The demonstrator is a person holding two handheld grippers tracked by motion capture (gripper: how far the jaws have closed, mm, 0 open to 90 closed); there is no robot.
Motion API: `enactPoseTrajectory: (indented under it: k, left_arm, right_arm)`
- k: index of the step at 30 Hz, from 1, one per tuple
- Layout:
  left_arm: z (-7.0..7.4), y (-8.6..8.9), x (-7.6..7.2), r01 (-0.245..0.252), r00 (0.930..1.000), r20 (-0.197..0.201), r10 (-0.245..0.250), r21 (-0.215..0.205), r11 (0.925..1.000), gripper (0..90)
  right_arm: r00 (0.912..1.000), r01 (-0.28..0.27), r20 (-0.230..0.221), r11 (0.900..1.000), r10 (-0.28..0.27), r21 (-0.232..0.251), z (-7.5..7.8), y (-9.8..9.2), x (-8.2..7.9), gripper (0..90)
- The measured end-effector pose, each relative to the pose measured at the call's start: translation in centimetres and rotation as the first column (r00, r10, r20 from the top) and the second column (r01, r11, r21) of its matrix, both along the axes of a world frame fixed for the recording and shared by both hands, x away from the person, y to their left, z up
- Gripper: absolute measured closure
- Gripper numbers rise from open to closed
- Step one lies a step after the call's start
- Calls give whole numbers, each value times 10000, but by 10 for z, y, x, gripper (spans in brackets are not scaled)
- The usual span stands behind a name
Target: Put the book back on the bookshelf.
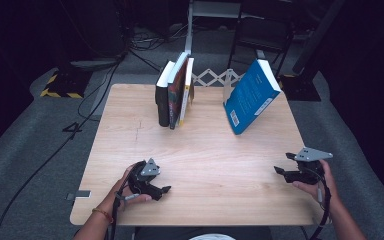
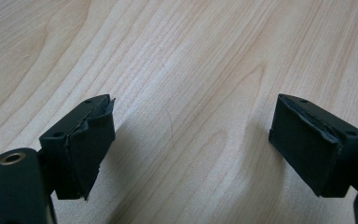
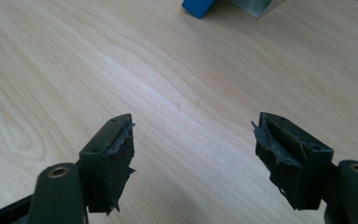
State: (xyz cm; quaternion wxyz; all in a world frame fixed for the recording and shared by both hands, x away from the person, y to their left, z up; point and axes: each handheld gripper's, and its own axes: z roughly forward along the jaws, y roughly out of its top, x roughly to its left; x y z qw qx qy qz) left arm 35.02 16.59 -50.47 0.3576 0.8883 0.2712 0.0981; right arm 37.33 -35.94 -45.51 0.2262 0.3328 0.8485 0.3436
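The blue book point(image 1: 251, 95) is sitting in the upper right of the high view, leaning with its top tipped to the right against a pale metal bookend point(image 1: 227, 86), its bottom corner planted on the tabletop point(image 1: 205, 150). Its long axis is running diagonally, from lower left up to upper right of the frame. In the right gripper view that same blue corner point(image 3: 198, 7) is peeking in at the top edge, so the book is lying ahead of those jaws and well apart from them.

The right gripper point(image 1: 283, 171) is hovering at the right edge of the frame, a hand wrapped around it, its jaws standing wide with nothing but bare wood between them. The left gripper point(image 1: 164, 190) is resting low in the lower left, its jaws also spread wide and holding nothing, pointing off to the right rather than up toward the books.

Judging by the layout, the right hand is the nearer one: the blue book is lying almost straight up the frame from it, while the left would be crossing the whole tabletop.

Further out, three upright books point(image 1: 175, 92) are standing together in the upper middle, and a white folding rack point(image 1: 211, 77) is showing behind them.
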Motion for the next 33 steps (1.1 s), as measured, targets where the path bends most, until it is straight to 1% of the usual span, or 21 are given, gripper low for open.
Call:
enactPoseTrajectory:
  k: [2,4,5,9,13,14,16,18,22,24,27,29,31,33]
  left_arm:
    - [0,0,0,-4,10000,2,4,0,10000,141]
    - [0,0,0,-10,10000,2,10,2,10000,142]
    - [0,0,0,-21,10000,8,21,4,10000,142]
    - [0,0,0,-25,10000,15,25,10,10000,142]
    - [0,0,0,-27,10000,12,27,7,10000,142]
    - [0,0,0,-23,10000,10,23,10,10000,142]
    - [0,0,0,-17,10000,5,17,0,10000,142]
    - [0,0,0,-23,10000,7,23,6,10000,142]
    - [0,0,0,-25,10000,4,25,3,10000,142]
    - [0,0,0,-23,10000,5,23,4,10000,142]
    - [0,0,0,-23,10000,5,23,7,10000,142]
    - [0,0,0,-27,10000,7,27,4,10000,142]
    - [0,0,0,-21,10000,5,21,0,10000,142]
    - [0,0,0,-34,10000,16,34,13,10000,143]
  right_arm:
    - [9999,-89,-63,10000,89,-32,-4,-3,-3,283]
    - [9999,-62,-90,10000,62,-35,-6,-4,-5,285]
    - [9998,-92,-169,10000,91,-4,-11,-8,-8,285]
    - [9998,37,-216,10000,-36,32,-18,-14,-14,281]
    - [9994,162,-299,9995,-154,262,-24,-22,-20,278]
    - [9994,188,-282,9995,-181,254,-25,-23,-21,276]
    - [9990,216,-391,9990,-201,385,-28,-27,-23,276]
    - [9987,371,-363,9985,-357,396,-31,-30,-25,275]
    - [9984,402,-406,9978,-381,519,-37,-34,-30,266]
    - [9977,496,-488,9967,-466,639,-41,-37,-31,261]
    - [9959,687,-631,9958,-649,600,-46,-40,-33,235]
    - [9949,793,-692,9927,-732,910,-48,-42,-34,230]
    - [9928,850,-928,9909,-754,1041,-49,-44,-33,212]
    - [9912,893,-1071,9897,-773,1122,-49,-45,-33,208]
